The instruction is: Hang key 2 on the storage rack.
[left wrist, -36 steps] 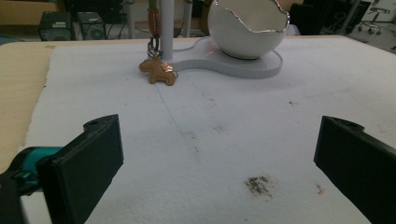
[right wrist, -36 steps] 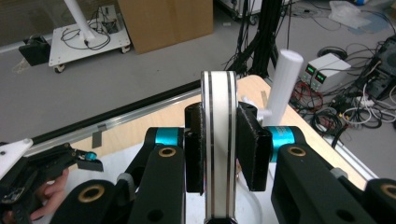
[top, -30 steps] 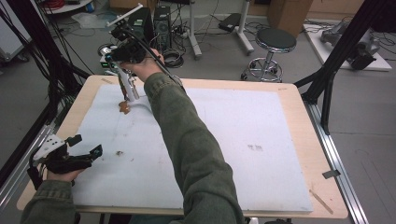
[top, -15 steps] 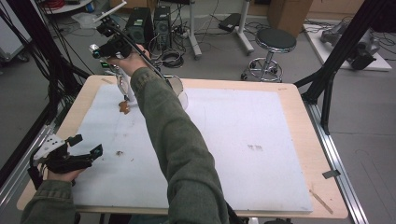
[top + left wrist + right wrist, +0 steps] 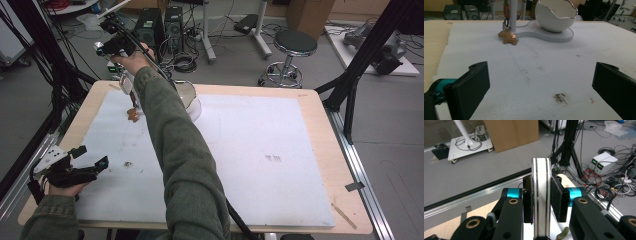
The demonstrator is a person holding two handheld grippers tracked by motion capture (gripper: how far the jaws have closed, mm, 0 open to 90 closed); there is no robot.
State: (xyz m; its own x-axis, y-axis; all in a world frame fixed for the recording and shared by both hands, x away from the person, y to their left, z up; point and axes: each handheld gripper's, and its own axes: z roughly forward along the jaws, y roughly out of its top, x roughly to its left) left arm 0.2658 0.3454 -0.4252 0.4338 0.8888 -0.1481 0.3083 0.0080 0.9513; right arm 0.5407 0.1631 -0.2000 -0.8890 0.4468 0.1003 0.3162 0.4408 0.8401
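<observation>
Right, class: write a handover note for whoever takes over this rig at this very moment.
Left gripper: open, nothing between its fingers, at the near-left of the white mat.
Right gripper: shut on a white upright piece with two dark lines, above the table's far-left corner.
Things: white stand base carrying an eggshell-shaped bowl and a post; a brown animal charm lies at the post's foot, its chain running up the post.
Done: the right grip is taken.
Left: probably dealing with the charm; I cannot tell exactly how.

Even, soft indoor light – faint shadows; the high view is slightly blurry (gripper views sharper, near jaws soft).
</observation>
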